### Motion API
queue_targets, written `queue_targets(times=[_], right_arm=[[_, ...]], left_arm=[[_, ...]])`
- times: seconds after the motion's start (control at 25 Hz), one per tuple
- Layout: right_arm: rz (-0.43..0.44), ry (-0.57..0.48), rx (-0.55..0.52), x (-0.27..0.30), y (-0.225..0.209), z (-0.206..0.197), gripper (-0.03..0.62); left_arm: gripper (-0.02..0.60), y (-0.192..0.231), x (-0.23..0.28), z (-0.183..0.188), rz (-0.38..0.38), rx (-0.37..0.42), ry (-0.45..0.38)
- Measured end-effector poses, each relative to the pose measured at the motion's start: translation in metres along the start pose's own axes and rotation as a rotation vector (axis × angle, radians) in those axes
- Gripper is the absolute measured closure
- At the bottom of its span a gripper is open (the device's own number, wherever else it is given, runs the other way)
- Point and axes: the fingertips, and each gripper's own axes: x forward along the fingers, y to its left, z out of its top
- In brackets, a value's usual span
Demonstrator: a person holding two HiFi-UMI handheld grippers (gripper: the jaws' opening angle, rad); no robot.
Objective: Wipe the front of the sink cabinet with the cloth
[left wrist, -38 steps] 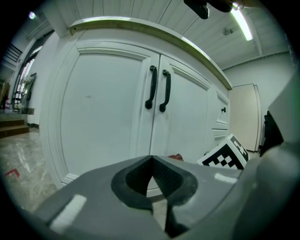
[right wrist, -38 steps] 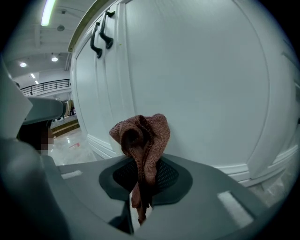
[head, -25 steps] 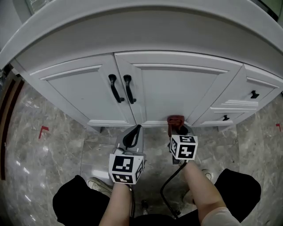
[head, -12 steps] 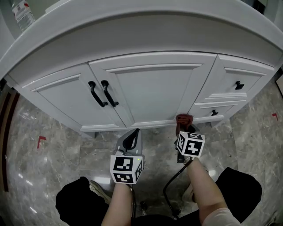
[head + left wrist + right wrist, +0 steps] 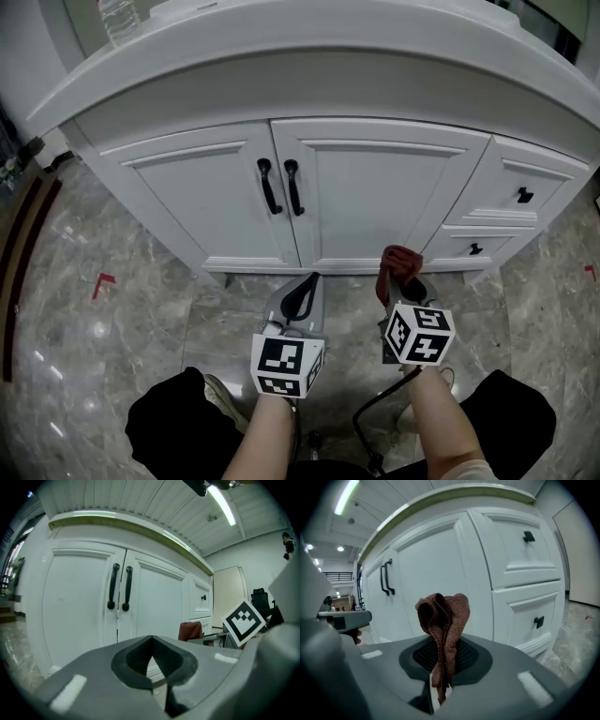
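The white sink cabinet (image 5: 356,187) fills the upper half of the head view, with two doors and black handles (image 5: 281,186). A reddish-brown cloth (image 5: 443,616) stands up bunched from my right gripper (image 5: 439,667), which is shut on it. In the head view that cloth (image 5: 397,265) is near the base of the right door, a little in front of it. My left gripper (image 5: 302,292) is shut with nothing in it and points at the cabinet's foot below the handles. The left gripper view shows the door handles (image 5: 118,587) ahead and the cloth (image 5: 190,631) to the right.
Two drawers with black knobs (image 5: 524,195) sit right of the doors. The marble floor (image 5: 112,319) has a red tape mark (image 5: 102,281). A water bottle (image 5: 120,19) stands on the countertop at far left. My shoes and dark trousers show at the bottom, and a black cable (image 5: 370,427) hangs from the right gripper.
The view has shifted, so the cabinet doors now sit more to the right. Both grippers have drawn slightly back from the cabinet; the right one has kept its hold on the cloth.
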Motion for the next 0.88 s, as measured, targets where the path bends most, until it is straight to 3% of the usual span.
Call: queue_targets(times=[0.2,0.4,0.88], right_arm=[[0.077,-0.140,-0.096,-0.050,0.071,0.037,0.511],[0.106,-0.198,-0.132,-0.100,0.123,0.044,0.511],[0.080,-0.257,-0.157,-0.207,0.193,0.021,0.511]], left_arm=[[0.581,0.018,-0.062,0.050,0.039,0.033,-0.139],[0.581,0.034,-0.134,0.084,0.093,0.049,-0.257],[0.581,-0.005,-0.246,0.077,0.005,0.065,-0.295]])
